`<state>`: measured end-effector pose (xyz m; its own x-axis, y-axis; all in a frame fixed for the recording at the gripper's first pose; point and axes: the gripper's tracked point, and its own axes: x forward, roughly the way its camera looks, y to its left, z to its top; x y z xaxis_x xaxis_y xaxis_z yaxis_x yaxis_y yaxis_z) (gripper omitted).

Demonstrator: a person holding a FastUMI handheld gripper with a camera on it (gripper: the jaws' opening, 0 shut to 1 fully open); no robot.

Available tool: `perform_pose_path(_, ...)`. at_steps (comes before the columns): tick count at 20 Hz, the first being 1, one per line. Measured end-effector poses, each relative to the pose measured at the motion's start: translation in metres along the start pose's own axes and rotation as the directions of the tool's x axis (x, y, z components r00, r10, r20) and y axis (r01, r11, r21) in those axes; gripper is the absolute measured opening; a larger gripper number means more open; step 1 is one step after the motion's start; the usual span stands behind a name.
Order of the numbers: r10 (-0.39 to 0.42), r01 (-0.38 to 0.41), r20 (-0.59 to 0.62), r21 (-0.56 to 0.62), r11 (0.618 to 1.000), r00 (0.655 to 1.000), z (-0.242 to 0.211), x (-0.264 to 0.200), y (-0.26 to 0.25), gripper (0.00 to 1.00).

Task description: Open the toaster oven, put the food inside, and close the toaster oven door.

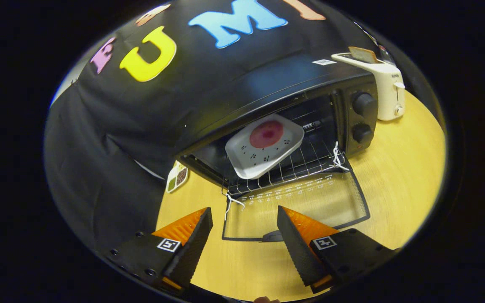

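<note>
In the gripper view, the gripper (244, 225) sits at the bottom centre, fingers spread apart and holding nothing, just short of the lowered glass door (297, 204). In mid-frame the toaster oven (276, 90) stands open on the wooden table (398, 176); a white tray (242, 162) of food (266, 134) rests tilted on its wire rack (305, 162). A white toaster (387, 90) stands upper right.

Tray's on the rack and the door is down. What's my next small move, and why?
Probably bring the open hand-held gripper down to the door handle just ahead of its fingers and lift it shut: the food tray already sits on the rack.
</note>
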<state>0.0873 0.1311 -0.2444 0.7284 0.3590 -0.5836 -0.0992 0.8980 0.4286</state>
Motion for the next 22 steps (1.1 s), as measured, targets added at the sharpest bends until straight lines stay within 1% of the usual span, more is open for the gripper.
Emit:
perform_pose_path(2, -0.037, 0.035, -0.043, -0.051, 0.998, 0.998, -0.015, 0.0, -0.006, 0.98)
perform_pose_path(3, -0.077, 0.072, -0.073, -0.068, 0.995, 0.994, -0.024, 0.0, -0.013, 0.98)
perform_pose_path(6, -0.203, 0.182, -0.166, -0.134, 0.974, 0.965, -0.05, -0.006, -0.037, 0.98)
perform_pose_path(8, -0.262, 0.229, -0.183, -0.183, 0.956, 0.948, -0.057, -0.009, -0.049, 0.98)
perform_pose_path(10, -0.304, 0.256, -0.186, -0.243, 0.936, 0.934, -0.063, -0.011, -0.057, 0.98)
perform_pose_path(12, -0.352, 0.283, -0.187, -0.314, 0.906, 0.917, -0.067, -0.01, -0.067, 0.98)
perform_pose_path(15, -0.404, 0.298, -0.209, -0.401, 0.866, 0.891, -0.081, -0.004, -0.078, 0.98)
perform_pose_path(16, -0.421, 0.309, -0.213, -0.414, 0.856, 0.882, -0.085, -0.001, -0.082, 0.98)
perform_pose_path(19, -0.464, 0.363, -0.174, -0.416, 0.834, 0.869, -0.082, 0.009, -0.095, 1.0)
perform_pose_path(22, -0.472, 0.377, -0.166, -0.405, 0.833, 0.866, -0.08, 0.02, -0.097, 1.0)
